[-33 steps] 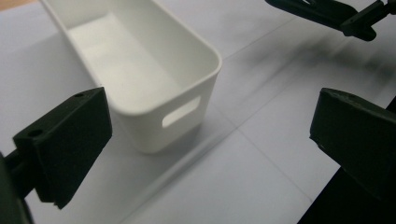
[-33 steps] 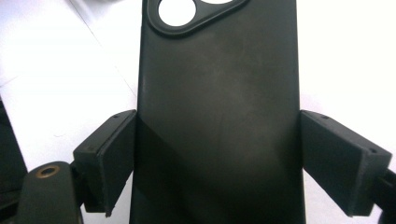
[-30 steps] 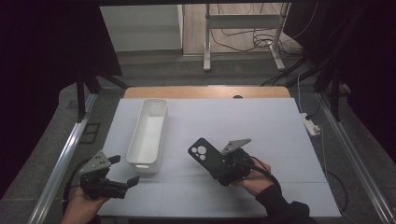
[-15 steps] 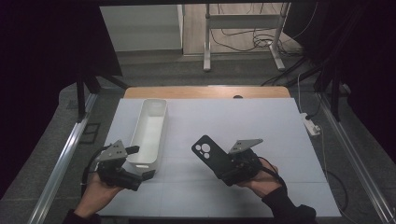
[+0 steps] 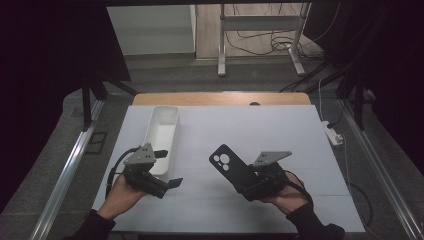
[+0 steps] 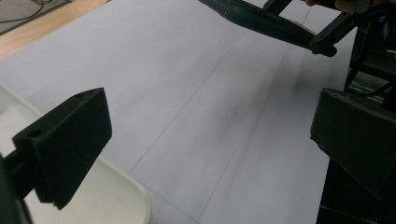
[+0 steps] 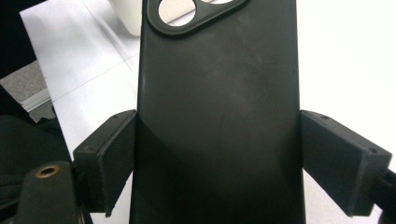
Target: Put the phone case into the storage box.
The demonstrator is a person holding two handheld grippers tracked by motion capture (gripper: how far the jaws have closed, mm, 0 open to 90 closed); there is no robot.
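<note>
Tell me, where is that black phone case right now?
In the high view the black phone case sits right of centre, clamped across its width in the right hand-held gripper, raised above the table, to the right of the white tray.

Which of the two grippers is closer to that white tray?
Left. The left gripper sits right at the white tray's near end, fingers open. The right gripper is off to its right, holding a black phone case.
</note>
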